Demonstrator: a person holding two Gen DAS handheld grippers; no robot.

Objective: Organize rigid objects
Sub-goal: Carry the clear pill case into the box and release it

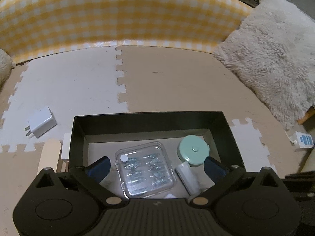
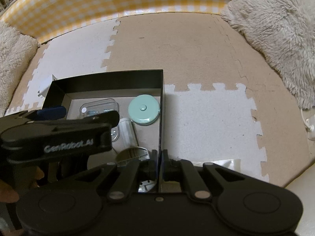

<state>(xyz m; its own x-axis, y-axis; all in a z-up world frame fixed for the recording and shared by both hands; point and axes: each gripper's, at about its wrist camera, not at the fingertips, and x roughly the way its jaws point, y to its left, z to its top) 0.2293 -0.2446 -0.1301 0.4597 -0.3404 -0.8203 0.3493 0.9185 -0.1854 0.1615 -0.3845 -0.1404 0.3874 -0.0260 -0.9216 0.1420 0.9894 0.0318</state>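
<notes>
A black box (image 1: 98,119) sits on the foam mat. In it lie a clear plastic case (image 1: 145,169), a mint round tape measure (image 1: 192,150) and a white cylinder (image 1: 189,177). My left gripper (image 1: 155,166) is open and hovers over the box, empty. My right gripper (image 2: 159,157) is shut on the box's right wall (image 2: 161,106) near its front corner. The box contents also show in the right wrist view: the tape measure (image 2: 143,109), the cylinder (image 2: 127,131), the case (image 2: 98,106). A white charger (image 1: 41,126) lies on the mat left of the box.
A flat wooden stick (image 1: 50,155) and a small white block (image 1: 66,146) lie by the box's left side. A yellow checked wall (image 1: 118,15) closes the back. Fluffy cushions (image 1: 275,59) lie right and left. A white power strip (image 1: 303,139) lies far right.
</notes>
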